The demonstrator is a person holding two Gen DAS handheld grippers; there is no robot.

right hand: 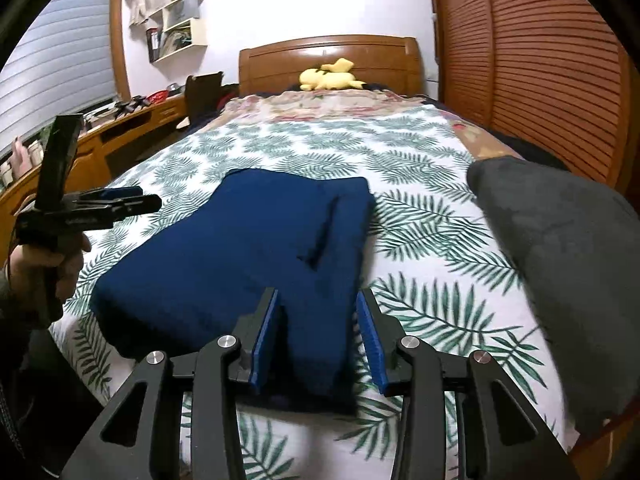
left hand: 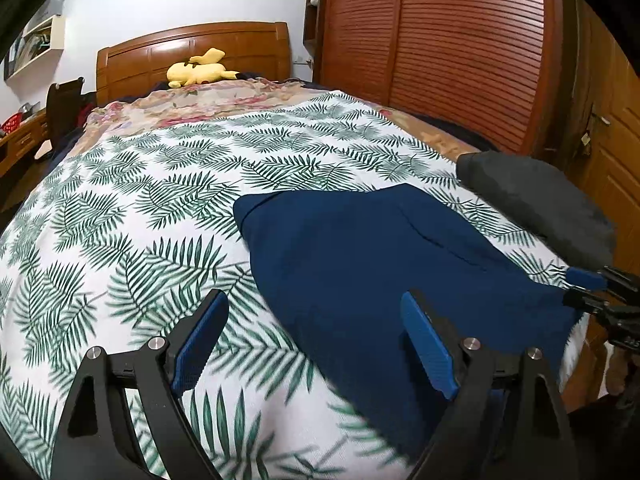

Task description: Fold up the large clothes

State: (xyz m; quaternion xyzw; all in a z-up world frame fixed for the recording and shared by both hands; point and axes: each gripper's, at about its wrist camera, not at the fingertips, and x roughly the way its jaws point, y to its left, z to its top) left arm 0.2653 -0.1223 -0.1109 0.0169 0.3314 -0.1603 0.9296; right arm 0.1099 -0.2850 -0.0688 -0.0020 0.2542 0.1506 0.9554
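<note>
My right gripper point(right hand: 318, 336) stood spread, its jaws straddling the near right end of the folded navy-blue knit garment point(right hand: 248, 256) without clamping it. My left gripper point(left hand: 314, 340) was also spread, empty, above the bed's leaf-print cover point(left hand: 132, 208). The garment lay near the foot edge, already a compact rectangle; I judged folding nearly finished. Its long axis ran toward the headboard.

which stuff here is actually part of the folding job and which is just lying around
Part of the job:
- navy garment, lying folded on the bed
- left gripper, open
- right gripper, open, over the garment's near edge

Just lying about:
- grey garment at the right
- yellow plush toy
- leaf-print bedspread
</note>
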